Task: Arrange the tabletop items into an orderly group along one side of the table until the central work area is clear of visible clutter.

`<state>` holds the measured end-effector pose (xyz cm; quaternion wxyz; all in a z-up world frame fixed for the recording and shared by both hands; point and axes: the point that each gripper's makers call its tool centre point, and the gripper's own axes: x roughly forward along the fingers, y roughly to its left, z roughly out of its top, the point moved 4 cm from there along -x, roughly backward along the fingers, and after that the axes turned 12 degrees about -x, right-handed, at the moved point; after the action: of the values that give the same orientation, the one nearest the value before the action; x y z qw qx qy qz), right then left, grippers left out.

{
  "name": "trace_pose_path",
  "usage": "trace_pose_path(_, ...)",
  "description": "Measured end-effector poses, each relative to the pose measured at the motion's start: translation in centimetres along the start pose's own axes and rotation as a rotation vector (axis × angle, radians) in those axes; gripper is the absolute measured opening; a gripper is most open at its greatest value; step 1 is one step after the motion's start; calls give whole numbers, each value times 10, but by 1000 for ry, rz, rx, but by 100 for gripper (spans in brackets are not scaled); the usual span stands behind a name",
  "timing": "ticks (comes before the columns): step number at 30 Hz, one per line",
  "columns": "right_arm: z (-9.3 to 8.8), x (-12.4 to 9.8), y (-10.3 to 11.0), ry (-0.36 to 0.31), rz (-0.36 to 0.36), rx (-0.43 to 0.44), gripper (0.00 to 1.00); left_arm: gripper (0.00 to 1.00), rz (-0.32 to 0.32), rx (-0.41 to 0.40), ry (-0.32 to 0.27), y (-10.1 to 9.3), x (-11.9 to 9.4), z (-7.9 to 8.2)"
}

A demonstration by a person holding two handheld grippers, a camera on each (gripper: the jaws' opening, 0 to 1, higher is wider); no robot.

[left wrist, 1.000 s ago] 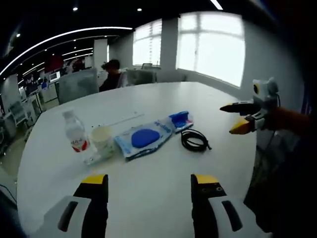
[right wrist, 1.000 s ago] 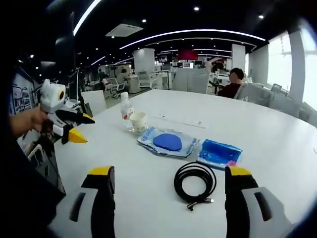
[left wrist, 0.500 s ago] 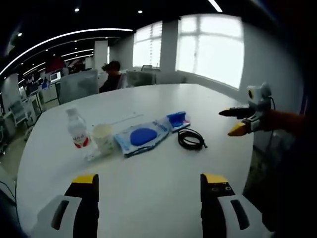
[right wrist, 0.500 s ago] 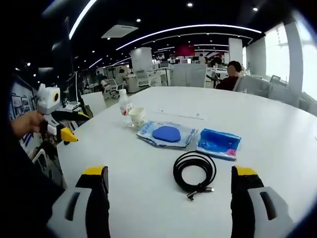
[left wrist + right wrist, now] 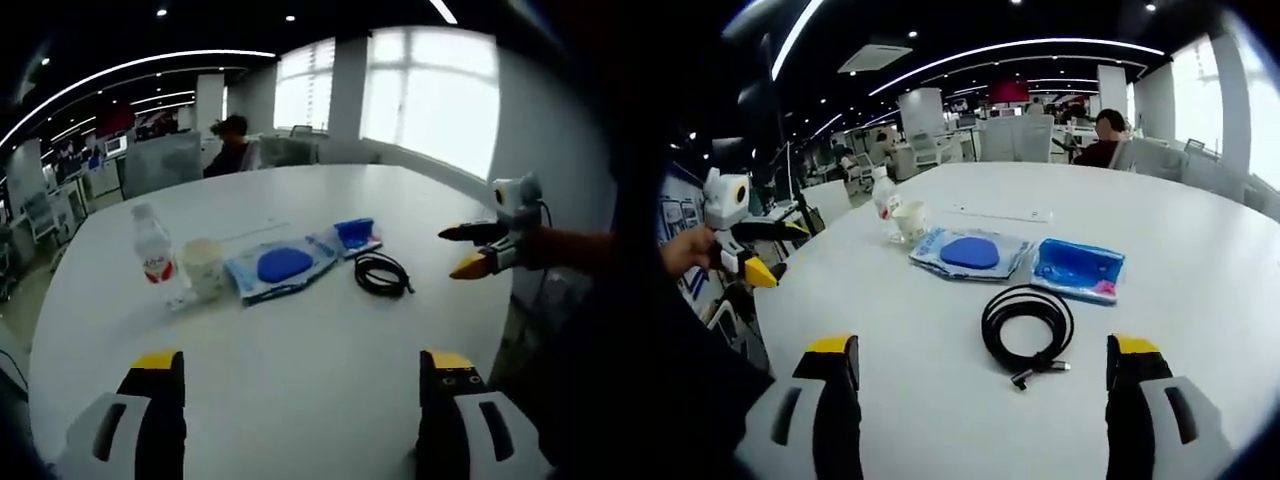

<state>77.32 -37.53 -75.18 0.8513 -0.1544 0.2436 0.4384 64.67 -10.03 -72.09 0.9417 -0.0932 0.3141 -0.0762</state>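
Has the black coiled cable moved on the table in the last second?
No. The coiled cable still lies just in front of the blue packet, same spacing as before. The view shifted because the camera moved.

White table (image 5: 1200, 250), black cable (image 5: 1028, 326), blue packets (image 5: 1077, 270), red-labelled clear bottle (image 5: 153, 257)
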Motion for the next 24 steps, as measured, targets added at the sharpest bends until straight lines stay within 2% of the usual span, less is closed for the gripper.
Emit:
trace_pose_path(10, 2, 8, 2, 15, 19, -25, 97, 100, 33, 18, -12, 7, -5, -2)
trace_pose_path(16, -3, 6, -5, 17, -4, -7, 97, 100, 32, 13, -10, 8, -5, -1)
trace_pose_path(20, -8, 1, -7, 27, -17, 2, 97, 100, 24, 8, -21, 8, -3, 4)
trace_pose_path(24, -7, 2, -6, 29, -21, 6, 96, 100, 30, 40, -23, 12, -6, 9)
